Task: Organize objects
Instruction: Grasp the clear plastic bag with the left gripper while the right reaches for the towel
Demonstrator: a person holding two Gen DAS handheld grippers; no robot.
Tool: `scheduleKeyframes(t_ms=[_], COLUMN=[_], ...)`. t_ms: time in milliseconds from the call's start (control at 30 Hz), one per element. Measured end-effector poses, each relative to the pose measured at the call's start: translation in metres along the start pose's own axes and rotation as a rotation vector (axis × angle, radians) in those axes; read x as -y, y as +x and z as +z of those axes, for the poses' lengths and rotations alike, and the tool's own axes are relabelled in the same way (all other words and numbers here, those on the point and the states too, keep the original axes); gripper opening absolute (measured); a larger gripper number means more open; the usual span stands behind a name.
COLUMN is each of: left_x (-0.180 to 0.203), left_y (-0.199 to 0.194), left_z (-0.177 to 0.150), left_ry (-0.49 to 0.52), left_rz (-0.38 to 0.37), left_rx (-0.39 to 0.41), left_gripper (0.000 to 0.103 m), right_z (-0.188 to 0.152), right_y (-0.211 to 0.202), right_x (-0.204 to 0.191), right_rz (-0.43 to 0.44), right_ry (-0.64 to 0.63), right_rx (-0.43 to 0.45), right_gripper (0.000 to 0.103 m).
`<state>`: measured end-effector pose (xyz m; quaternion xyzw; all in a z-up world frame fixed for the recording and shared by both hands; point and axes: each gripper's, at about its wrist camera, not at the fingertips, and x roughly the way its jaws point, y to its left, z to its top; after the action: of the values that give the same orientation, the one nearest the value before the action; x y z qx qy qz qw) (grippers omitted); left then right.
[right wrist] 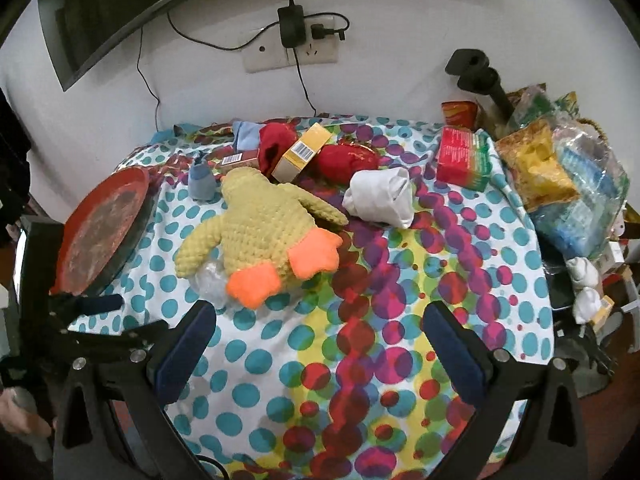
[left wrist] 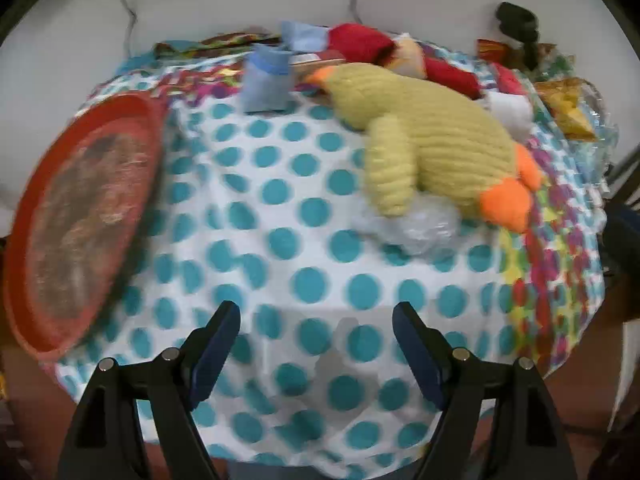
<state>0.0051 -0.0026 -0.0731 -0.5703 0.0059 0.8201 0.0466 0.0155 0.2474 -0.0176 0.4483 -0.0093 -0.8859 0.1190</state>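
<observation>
A yellow knitted duck toy (left wrist: 424,136) (right wrist: 264,228) with orange feet lies on the dotted tablecloth (left wrist: 280,208) (right wrist: 380,300), partly over a crumpled clear plastic wrap (left wrist: 420,228) (right wrist: 210,280). My left gripper (left wrist: 316,320) hangs open above the bare cloth, short of the duck. My right gripper (right wrist: 320,320) is open too, with nothing between its fingers, just in front of the duck's feet. A small blue-grey pouch (left wrist: 268,80) (right wrist: 202,182) stands behind the duck. A rolled white cloth (right wrist: 380,196) lies to the duck's right.
A red round tray (left wrist: 80,220) (right wrist: 104,224) sits at the table's left edge. Red soft items (left wrist: 360,42) (right wrist: 348,160), a yellow box (right wrist: 302,152) and a red packet (right wrist: 460,156) crowd the back. Snack bags (right wrist: 536,168) pile at the right. The left gripper's arm (right wrist: 80,308) shows lower left.
</observation>
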Motion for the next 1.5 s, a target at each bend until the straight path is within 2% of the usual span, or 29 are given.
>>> scheduleKeyframes(t_ms=[100, 333, 500, 700, 900, 1067, 1133, 1167, 1200, 1233, 1400, 1500], left_x=[0.013, 0.033, 0.038, 0.034, 0.035, 0.039, 0.040, 0.041, 0.042, 0.042, 0.040, 0.037], left_y=[0.004, 0.018, 0.033, 0.048, 0.061, 0.060, 0.059, 0.059, 0.058, 0.057, 0.056, 0.055], left_z=[0.003, 0.025, 0.040, 0.053, 0.055, 0.054, 0.053, 0.053, 0.052, 0.051, 0.048, 0.045], left_ry=[-0.006, 0.029, 0.042, 0.034, 0.064, 0.099, 0.114, 0.119, 0.125, 0.133, 0.142, 0.146], left_rz=[-0.037, -0.061, -0.022, -0.033, -0.011, -0.028, -0.035, -0.038, -0.040, -0.040, -0.056, -0.061], left_rx=[0.030, 0.075, 0.074, 0.080, 0.079, 0.110, 0.128, 0.133, 0.140, 0.153, 0.160, 0.161], left_gripper=[0.081, 0.081, 0.081, 0.081, 0.081, 0.076, 0.071, 0.070, 0.061, 0.059, 0.058, 0.058], right_z=[0.000, -0.002, 0.001, 0.009, 0.020, 0.027, 0.029, 0.029, 0.030, 0.029, 0.028, 0.030], right_y=[0.012, 0.028, 0.041, 0.054, 0.072, 0.083, 0.083, 0.083, 0.083, 0.082, 0.076, 0.072], right_x=[0.003, 0.019, 0.025, 0.024, 0.026, 0.031, 0.033, 0.033, 0.033, 0.033, 0.033, 0.032], right_rz=[-0.024, -0.015, 0.001, -0.003, -0.003, -0.015, -0.014, -0.013, -0.005, 0.004, 0.056, 0.052], right_ry=[-0.008, -0.005, 0.002, -0.011, -0.016, -0.010, -0.002, -0.002, -0.004, -0.004, 0.005, 0.016], right_rx=[-0.010, -0.027, -0.038, -0.041, -0.065, -0.082, -0.078, -0.077, -0.079, -0.080, -0.074, -0.060], right_gripper=[0.103, 0.103, 0.103, 0.100, 0.082, 0.066, 0.063, 0.063, 0.063, 0.063, 0.065, 0.067])
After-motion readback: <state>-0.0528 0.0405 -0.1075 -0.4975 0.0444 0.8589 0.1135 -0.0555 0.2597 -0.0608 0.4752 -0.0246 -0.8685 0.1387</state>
